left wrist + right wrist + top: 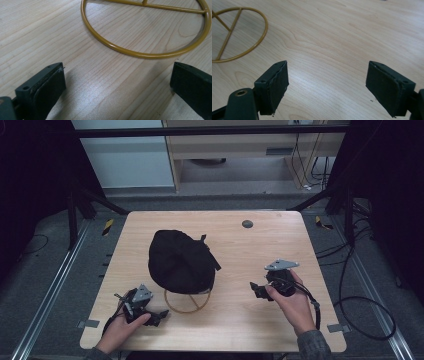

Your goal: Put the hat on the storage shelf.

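The black hat sits on its stand, whose yellow ring base rests on the table and peeks out from under the hat's near edge. Everything else I place against that ring.

My left gripper lies low on the wood just left of the ring, jaws spread wide with nothing between them; in the left gripper view the ring curves across right ahead of me. My right gripper rests well to the right of the ring, jaws likewise wide apart and empty; in the right gripper view the ring shows off to the side, with bare wood ahead.

As I read it, neither of us touches the hat or the ring. Either the hat has been hung and the work is finished, or taking it off has yet to begin; I cannot tell which.
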A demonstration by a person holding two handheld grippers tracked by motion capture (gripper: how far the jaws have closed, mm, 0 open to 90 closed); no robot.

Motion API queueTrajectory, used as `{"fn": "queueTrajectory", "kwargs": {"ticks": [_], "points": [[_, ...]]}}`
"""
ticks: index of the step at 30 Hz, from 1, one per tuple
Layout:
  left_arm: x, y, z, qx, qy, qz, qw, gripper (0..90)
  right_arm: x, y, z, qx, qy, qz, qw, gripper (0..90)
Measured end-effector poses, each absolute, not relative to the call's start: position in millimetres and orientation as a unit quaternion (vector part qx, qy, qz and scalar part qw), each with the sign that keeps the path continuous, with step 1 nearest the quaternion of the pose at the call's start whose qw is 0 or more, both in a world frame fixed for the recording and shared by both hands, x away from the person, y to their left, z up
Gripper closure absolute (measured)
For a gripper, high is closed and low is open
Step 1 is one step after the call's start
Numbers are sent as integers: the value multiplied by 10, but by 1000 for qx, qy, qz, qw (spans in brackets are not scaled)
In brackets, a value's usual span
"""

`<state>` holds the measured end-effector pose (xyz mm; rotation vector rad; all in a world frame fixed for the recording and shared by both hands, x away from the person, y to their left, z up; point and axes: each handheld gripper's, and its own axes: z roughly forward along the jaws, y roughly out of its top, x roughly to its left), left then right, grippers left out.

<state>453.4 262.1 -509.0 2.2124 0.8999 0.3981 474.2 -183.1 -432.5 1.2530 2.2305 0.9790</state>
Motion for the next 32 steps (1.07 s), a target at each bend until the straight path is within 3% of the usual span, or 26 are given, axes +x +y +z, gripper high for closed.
{"fn": "queueTrajectory", "kwargs": {"ticks": [16,21,25,32], "points": [[4533,2621,-5090,855,348,154,353,0,4810,-1674,-4983,468,801,335,165,177],[4534,2621,-5090,855,348,154,353,0,4796,-1704,-5048,476,789,347,176,172],[4534,2621,-5090,855,348,154,353,0,4781,-1694,-5107,467,788,344,207,108],[4535,2621,-5090,855,348,154,352,0,4774,-1699,-5115,468,785,346,211,106]]}}
